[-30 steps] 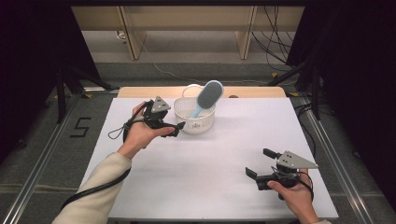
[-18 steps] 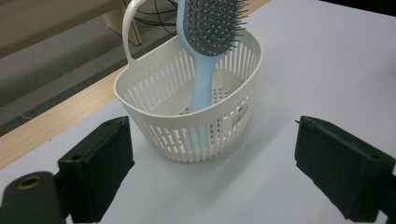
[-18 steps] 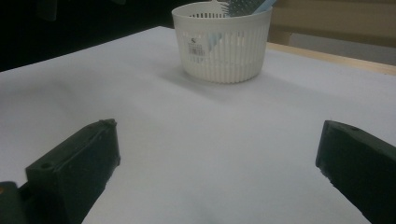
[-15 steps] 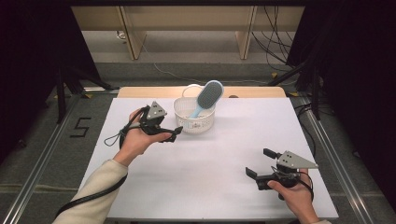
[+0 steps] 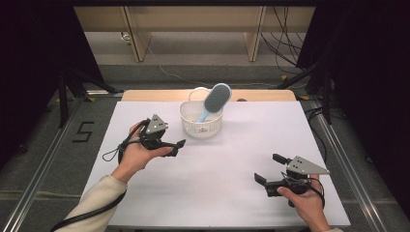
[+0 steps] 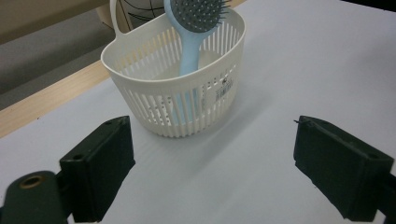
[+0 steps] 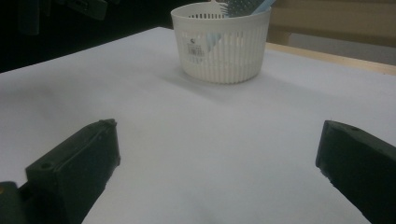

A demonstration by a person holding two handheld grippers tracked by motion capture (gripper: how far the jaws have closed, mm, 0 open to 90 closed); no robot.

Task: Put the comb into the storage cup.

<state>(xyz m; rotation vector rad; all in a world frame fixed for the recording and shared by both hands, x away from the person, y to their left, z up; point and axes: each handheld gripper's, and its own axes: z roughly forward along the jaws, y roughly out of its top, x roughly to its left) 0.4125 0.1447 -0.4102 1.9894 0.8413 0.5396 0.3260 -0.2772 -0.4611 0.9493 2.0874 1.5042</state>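
Observation:
A white slatted basket point(image 5: 200, 126) stands at the far middle of the white table. A light blue hairbrush point(image 5: 216, 99) leans in it, handle down and its grey bristled head above the rim. My left gripper point(image 5: 173, 145) hovers open just left of the basket, jaws pointing at it and holding nothing. In the left gripper view the basket point(image 6: 173, 88) and hairbrush point(image 6: 194, 14) sit close ahead between the spread jaws of that gripper point(image 6: 215, 168). My right gripper point(image 5: 267, 167) rests open and empty near the front right. It point(image 7: 219, 172) faces the distant basket point(image 7: 224, 51).
The white table cover point(image 5: 232, 154) has a wooden strip point(image 5: 159, 95) along its far edge. On the floor to the left a "5" mark point(image 5: 83, 131) shows beside a metal rail. Dark stands and cables point(image 5: 285, 53) sit beyond the table.
My left gripper has drawn back from the basket, a little left and toward the person. The right gripper, basket and brush have stayed still.

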